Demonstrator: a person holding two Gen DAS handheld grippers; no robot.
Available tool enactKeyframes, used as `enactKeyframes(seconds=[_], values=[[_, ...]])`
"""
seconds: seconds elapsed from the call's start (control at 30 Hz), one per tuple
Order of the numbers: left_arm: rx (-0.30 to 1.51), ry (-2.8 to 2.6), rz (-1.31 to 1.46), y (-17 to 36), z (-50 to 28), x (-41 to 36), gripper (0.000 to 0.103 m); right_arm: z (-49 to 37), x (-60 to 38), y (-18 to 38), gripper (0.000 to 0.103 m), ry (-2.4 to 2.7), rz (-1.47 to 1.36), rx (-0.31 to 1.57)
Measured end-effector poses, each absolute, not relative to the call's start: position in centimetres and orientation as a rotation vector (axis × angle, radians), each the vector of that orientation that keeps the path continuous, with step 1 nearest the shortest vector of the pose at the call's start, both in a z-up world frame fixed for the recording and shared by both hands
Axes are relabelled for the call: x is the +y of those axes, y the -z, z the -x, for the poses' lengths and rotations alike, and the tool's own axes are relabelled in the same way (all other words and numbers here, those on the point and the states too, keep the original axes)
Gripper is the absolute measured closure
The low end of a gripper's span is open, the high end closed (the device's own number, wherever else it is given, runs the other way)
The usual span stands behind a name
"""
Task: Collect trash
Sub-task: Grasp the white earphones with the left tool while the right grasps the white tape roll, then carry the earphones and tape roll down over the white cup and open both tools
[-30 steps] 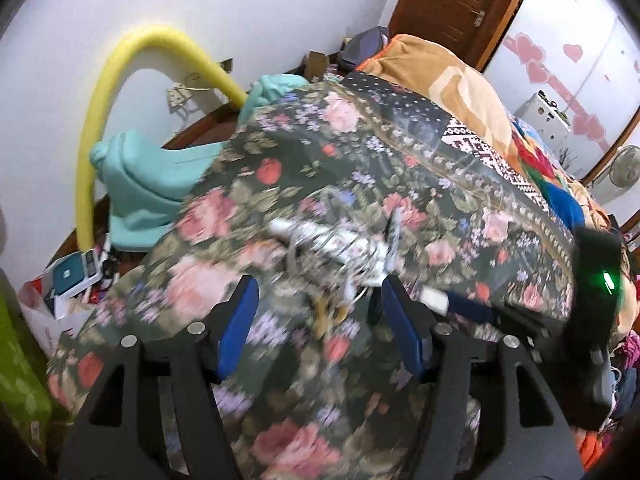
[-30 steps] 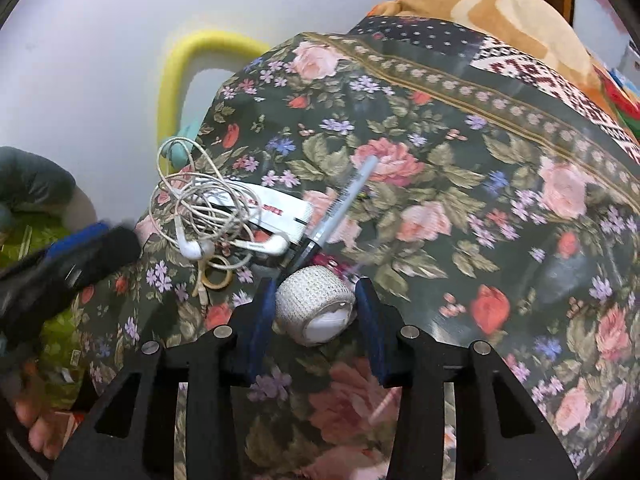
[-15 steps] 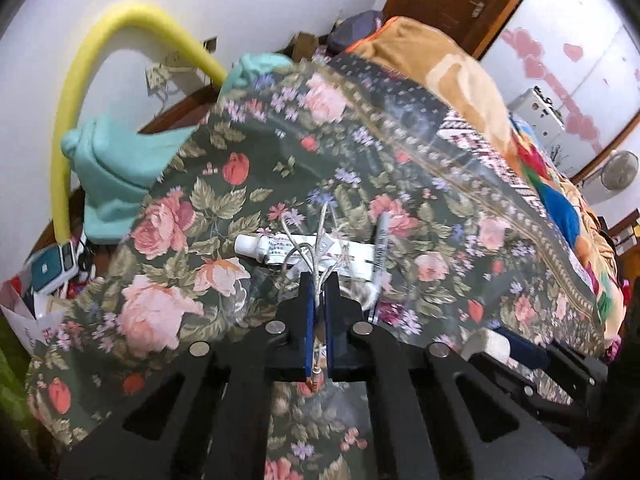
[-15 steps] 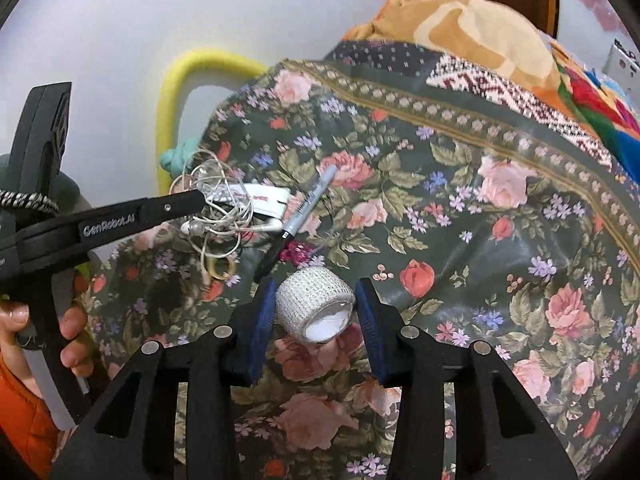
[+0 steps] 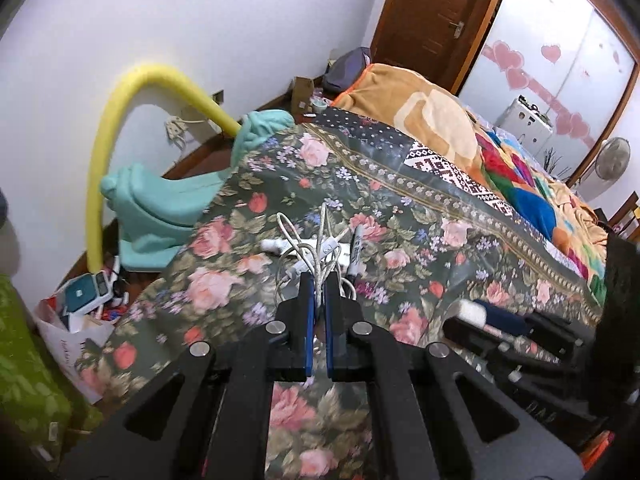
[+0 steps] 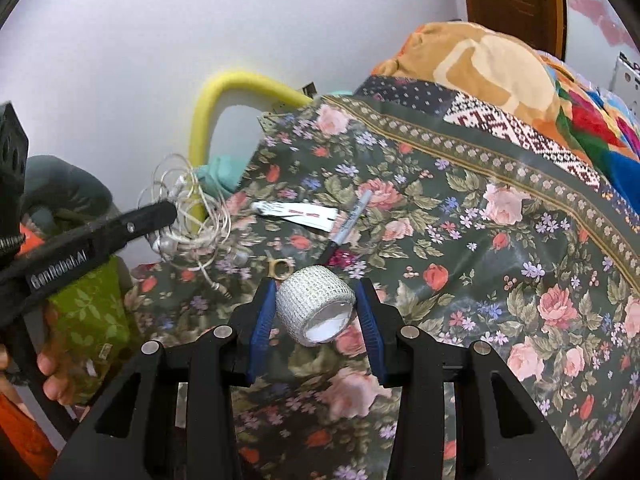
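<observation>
My left gripper [image 5: 317, 280] is shut on a tangle of white earphone cable [image 5: 316, 248] and holds it lifted off the floral bedspread [image 5: 420, 216]; the tangle [image 6: 188, 216] hangs from it in the right wrist view. My right gripper [image 6: 316, 300] is shut on a white gauze bandage roll [image 6: 316, 304], held just above the bedspread. A white tube [image 6: 298, 213], a grey marker pen [image 6: 352, 220] and a small brass ring [image 6: 280, 268] lie on the bedspread ahead of the roll.
A white paper bag [image 5: 76, 320] with boxes stands on the floor at the left beside a green leafy bag [image 5: 28, 380]. A yellow foam tube [image 5: 120, 120] and teal cloth [image 5: 160, 200] stand against the wall. An orange blanket [image 5: 432, 120] lies further up the bed.
My left gripper closed on the earphone cable and lifted it up and to the left off the bedspread. My right gripper kept the bandage roll and rose slightly.
</observation>
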State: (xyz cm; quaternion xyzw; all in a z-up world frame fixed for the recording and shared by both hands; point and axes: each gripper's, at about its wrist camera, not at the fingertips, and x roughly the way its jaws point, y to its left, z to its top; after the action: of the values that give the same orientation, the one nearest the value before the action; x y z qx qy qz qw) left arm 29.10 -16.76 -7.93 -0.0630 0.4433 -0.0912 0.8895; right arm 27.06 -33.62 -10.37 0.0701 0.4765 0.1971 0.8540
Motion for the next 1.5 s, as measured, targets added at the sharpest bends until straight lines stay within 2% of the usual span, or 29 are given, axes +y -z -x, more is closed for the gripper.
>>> enactKeyframes(seconds=[0.33,0.63,1.1,1.5], values=[[0.879,0.115,0.134,6.4,-22.3,-12.0,0.100,-22.4,-29.5,5.9,0.065,-0.473,-0.086,0.925],[0.880,0.018,0.165,6.8,-15.0,-5.6,0.100,-18.0,-23.8,4.4,0.065,-0.559,-0.044,0.899],[0.916,-0.163,0.259,9.9,-4.3,4.3,0.100,-11.5,-12.9,5.1,0.065,-0.733,0.058,0.919],[1.000,-0.268,0.306,14.8,0.8,9.6,0.100,-8.3,-5.2,9.9,0.065,-0.816,0.159,1.026]])
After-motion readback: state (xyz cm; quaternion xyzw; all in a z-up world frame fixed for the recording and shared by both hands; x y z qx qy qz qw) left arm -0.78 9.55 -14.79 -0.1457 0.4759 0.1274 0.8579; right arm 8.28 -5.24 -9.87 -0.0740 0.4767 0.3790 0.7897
